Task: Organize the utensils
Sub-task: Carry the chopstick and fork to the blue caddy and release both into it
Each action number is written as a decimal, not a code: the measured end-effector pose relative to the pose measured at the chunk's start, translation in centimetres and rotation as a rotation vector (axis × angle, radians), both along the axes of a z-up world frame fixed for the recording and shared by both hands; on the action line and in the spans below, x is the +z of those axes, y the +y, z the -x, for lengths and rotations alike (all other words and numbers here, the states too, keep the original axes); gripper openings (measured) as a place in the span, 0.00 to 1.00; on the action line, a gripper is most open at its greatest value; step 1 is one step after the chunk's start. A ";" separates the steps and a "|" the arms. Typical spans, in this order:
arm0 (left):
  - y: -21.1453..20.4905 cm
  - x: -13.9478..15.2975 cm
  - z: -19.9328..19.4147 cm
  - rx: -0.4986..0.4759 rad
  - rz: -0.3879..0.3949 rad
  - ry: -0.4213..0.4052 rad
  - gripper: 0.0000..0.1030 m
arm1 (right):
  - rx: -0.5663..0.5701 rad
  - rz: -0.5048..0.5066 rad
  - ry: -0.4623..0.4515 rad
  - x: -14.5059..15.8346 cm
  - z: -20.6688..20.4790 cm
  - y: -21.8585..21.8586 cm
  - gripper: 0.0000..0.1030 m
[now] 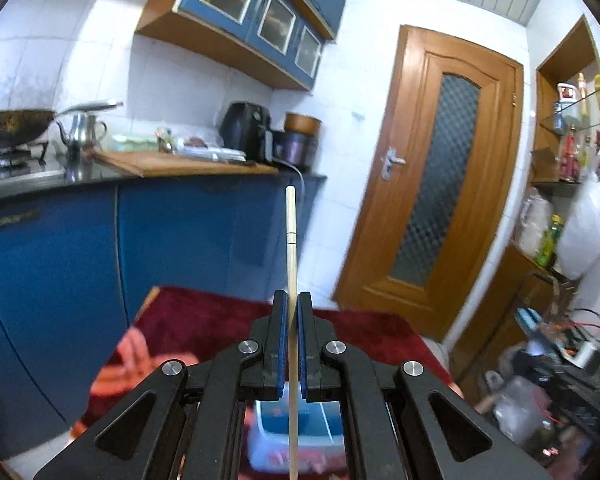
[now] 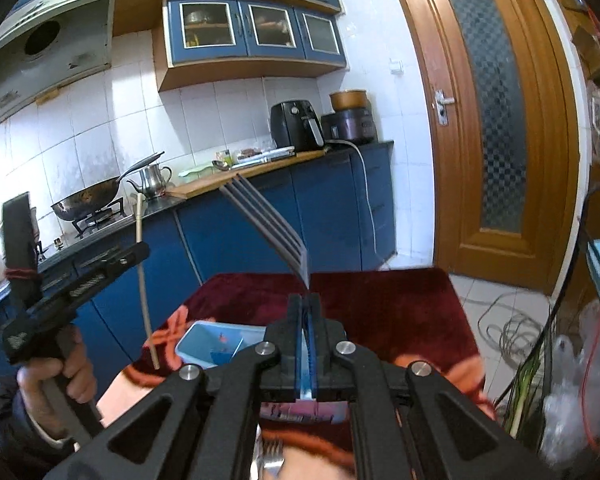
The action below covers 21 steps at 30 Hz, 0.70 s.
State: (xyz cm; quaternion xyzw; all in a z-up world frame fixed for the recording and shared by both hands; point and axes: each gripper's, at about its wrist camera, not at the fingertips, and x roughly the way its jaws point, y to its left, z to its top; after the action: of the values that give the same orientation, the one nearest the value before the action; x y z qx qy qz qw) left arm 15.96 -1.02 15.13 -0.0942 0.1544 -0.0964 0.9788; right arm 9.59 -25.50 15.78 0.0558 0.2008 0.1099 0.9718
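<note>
My left gripper (image 1: 292, 298) is shut on a pale bamboo chopstick (image 1: 291, 248) that stands upright through the jaws, high above the table. In the right wrist view the left gripper (image 2: 112, 256) shows at the left with the chopstick (image 2: 143, 280) hanging tilted. My right gripper (image 2: 309, 299) is shut on a metal fork (image 2: 268, 224), tines pointing up and away. A blue plastic box (image 2: 210, 342) sits on the red cloth below; it also shows in the left wrist view (image 1: 276, 436). Another fork (image 2: 270, 454) lies at the bottom edge.
The table carries a dark red cloth (image 2: 380, 304) with orange pattern. Behind are blue kitchen cabinets (image 1: 172, 240), a counter with wok (image 2: 86, 200), kettle, cutting board and air fryer (image 2: 296, 124). A wooden door (image 2: 488, 120) stands right; bags and cables clutter the floor.
</note>
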 end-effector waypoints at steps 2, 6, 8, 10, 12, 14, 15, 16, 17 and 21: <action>-0.3 -0.5 -0.8 0.039 -0.007 -0.023 0.04 | -0.001 0.022 -0.024 0.0 -0.7 0.0 0.04; -0.3 -1.8 -3.3 0.101 0.020 -0.029 0.04 | 0.011 0.032 -0.016 -0.7 -2.3 0.1 0.04; -0.2 -2.5 -4.1 0.125 0.040 -0.020 0.04 | 0.023 0.023 0.006 -1.6 -3.2 0.1 0.04; -0.2 -3.4 -4.6 0.143 0.057 -0.011 0.04 | 0.034 0.023 0.032 -2.3 -4.1 0.1 0.04; -0.3 -4.2 -4.6 0.153 0.058 -0.003 0.04 | 0.041 0.034 0.059 -3.2 -4.9 0.2 0.04; -0.7 -5.1 -4.6 0.158 0.040 0.004 0.04 | 0.047 0.045 0.091 -4.0 -5.8 0.3 0.04; -0.9 -5.4 -4.6 0.157 0.029 0.006 0.04 | 0.051 0.047 0.110 -4.5 -6.3 0.3 0.04; -1.1 -5.8 -4.4 0.156 0.016 0.010 0.04 | 0.053 0.051 0.130 -5.0 -6.8 0.4 0.04; -1.2 -6.1 -4.4 0.154 0.009 0.015 0.04 | 0.056 0.055 0.149 -5.5 -7.2 0.5 0.04; -1.2 -7.4 -4.0 0.139 -0.002 0.044 0.04 | 0.069 0.066 0.186 -6.7 -8.1 0.8 0.04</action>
State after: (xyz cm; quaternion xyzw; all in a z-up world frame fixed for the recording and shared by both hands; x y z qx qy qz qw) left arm 19.95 -2.20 7.75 -0.1060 0.1690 -0.0262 0.9796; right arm 17.74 -24.73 9.06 0.0266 0.2953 0.1308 0.9460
